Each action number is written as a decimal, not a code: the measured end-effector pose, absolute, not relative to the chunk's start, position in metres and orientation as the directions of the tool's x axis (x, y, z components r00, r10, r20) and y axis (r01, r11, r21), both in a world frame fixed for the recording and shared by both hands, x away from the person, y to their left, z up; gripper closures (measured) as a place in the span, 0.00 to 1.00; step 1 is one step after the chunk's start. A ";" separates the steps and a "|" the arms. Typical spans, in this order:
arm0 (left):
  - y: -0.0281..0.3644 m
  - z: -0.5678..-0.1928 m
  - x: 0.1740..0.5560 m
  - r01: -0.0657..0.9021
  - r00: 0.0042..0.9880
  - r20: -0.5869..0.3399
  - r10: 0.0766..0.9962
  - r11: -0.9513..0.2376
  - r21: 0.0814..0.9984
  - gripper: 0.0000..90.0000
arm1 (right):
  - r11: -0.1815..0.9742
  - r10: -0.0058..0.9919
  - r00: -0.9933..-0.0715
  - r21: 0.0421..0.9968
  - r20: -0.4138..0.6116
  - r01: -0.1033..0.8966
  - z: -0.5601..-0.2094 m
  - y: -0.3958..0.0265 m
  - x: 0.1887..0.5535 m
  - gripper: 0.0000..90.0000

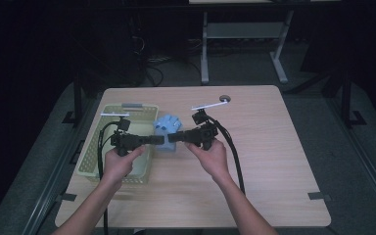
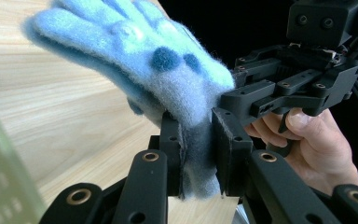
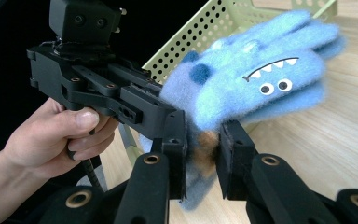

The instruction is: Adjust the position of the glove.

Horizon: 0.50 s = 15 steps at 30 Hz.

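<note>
A fuzzy light-blue glove [image 1: 169,125] with a monster face and dark blue spots hangs just above the wooden table [image 1: 274,161], its fingers pointing away from the person. Both grippers meet at its cuff from opposite sides. My left gripper [image 1: 160,140] comes in from the left and is shut on the cuff [image 2: 198,158] of the glove [image 2: 158,60]. My right gripper [image 1: 172,138] comes in from the right, and its jaws [image 3: 205,156] pinch the same cuff below the glove's face [image 3: 261,79]. Each gripper view shows the other gripper and the hand that holds it.
A pale green perforated basket [image 1: 90,161] stands at the table's left edge, right behind the left gripper; its wall [image 3: 223,23] is close to the glove. A round cable hole [image 1: 224,99] lies at the back. The table's right half is bare wood.
</note>
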<state>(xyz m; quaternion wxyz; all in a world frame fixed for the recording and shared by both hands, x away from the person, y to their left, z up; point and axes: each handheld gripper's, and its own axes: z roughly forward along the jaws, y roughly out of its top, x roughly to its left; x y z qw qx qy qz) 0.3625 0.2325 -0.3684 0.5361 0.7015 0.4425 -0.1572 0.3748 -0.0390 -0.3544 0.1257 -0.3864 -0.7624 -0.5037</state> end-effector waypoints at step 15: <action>0.262 -0.365 0.361 0.799 0.535 -0.707 0.463 -0.005 0.601 0.83 | 0.225 0.433 -0.687 0.668 0.584 0.710 -0.350 -0.010 0.383 0.83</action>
